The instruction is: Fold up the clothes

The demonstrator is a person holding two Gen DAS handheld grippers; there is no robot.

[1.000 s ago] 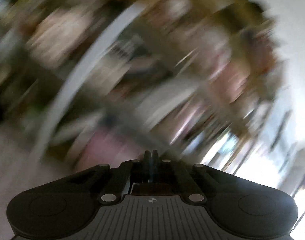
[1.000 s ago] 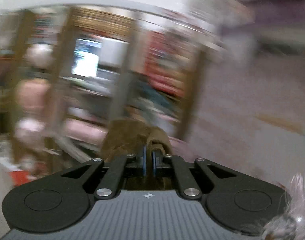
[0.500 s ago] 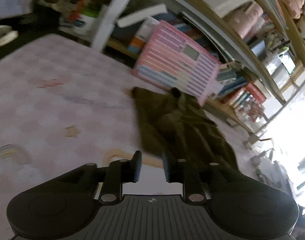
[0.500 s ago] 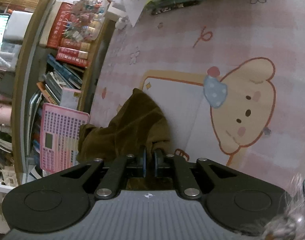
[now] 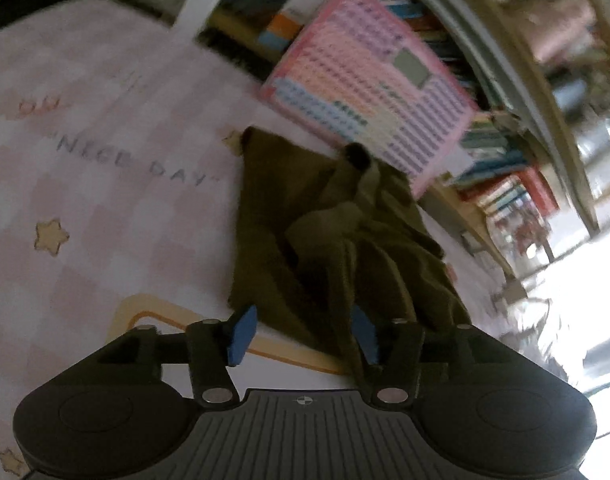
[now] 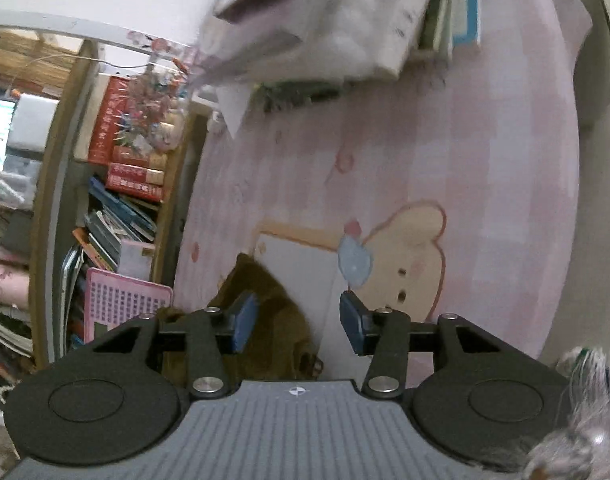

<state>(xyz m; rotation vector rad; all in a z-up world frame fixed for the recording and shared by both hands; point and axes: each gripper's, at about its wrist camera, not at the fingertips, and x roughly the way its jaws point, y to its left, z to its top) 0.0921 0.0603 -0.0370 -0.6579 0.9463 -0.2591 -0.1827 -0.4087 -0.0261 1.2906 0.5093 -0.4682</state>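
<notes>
— Two hand-held grippers, how do they stand?
— Both released. The left hand-held gripper (image 5: 303, 334) has its blue pads spread wide, nothing between them; the right hand-held gripper (image 6: 297, 322) is spread just as wide and empty too.

— Where is the clothing?
— One olive-brown garment (image 5: 337, 236) lies rumpled on the pink checked mat (image 5: 105, 184), just ahead of the left gripper; its near edge reaches the right-side finger, though I cannot tell whether they touch. In the right wrist view the same garment (image 6: 265, 292) sits low, behind the left-side finger.

— Any writing?
— On the mat, blurred grey letters; "DAY" (image 5: 173, 172) is readable, the word before it is not sure. Two small tan stars are printed near it, one (image 5: 51, 236) plainly seen.

— What else is printed there?
— One cartoon dog face (image 6: 405, 256) with a blue hat, seen from the right wrist.

— And beyond the garment?
— One pink chart board (image 5: 369, 108) with rows of tiny cells leans against the bookshelf (image 6: 121, 208). Red book spines carry characters too small to read.
</notes>
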